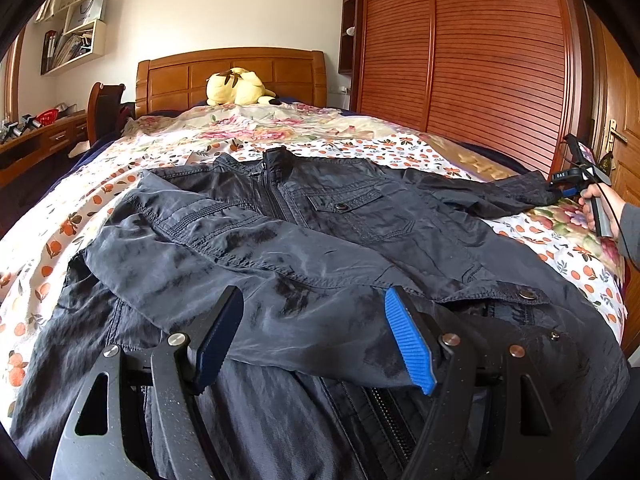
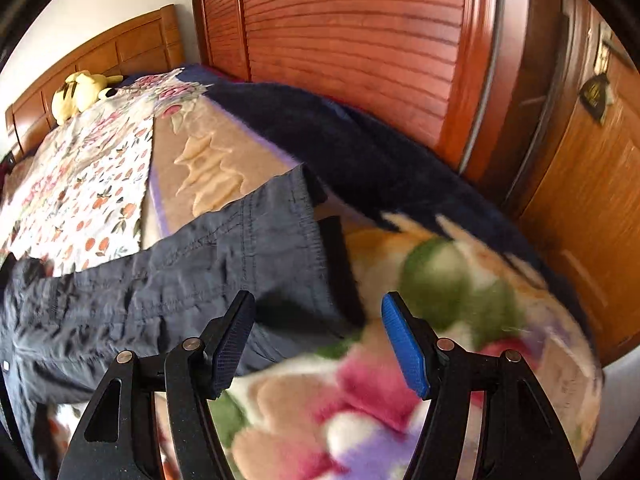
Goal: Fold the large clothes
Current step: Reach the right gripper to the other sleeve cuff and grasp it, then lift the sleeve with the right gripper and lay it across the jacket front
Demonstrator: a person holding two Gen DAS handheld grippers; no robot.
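Plainly the sleeve stage of the fold is in hand. On the left side, one sleeve (image 1: 256, 264) of the dark navy, thin woven zip-front jacket (image 1: 360, 216) already lies folded across the chest, its cuff end resting just ahead of the left gripper (image 1: 316, 340). That gripper hangs low over the jacket's lower front with its jaws wide apart; cloth lies beneath and between the blue ribbed pad (image 1: 408, 344) and the black one, but neither pad presses on it, so it holds nothing. The jacket itself lies face up, collar toward the wooden headboard (image 1: 232, 76), spread over the floral orange-print bedsheet (image 1: 80, 200).

Further right, the other sleeve (image 2: 224, 248) reaches straight out toward the bed's edge, over the plush flowered blanket (image 2: 460, 280). The right gripper (image 2: 318, 340), held in the person's hand (image 1: 592, 208), sits at that cuff (image 2: 296, 208) with its jaws parted; the cuff's corner lies just ahead of the left-hand finger, not pinched.

By my reading, the next move calls for closing on the cuff hem, lifting it clear of the blanket, and carrying it across the chest to lie over the first sleeve, keeping the shoulder seam flat. The right view is blurred, so exact contact cannot be told.
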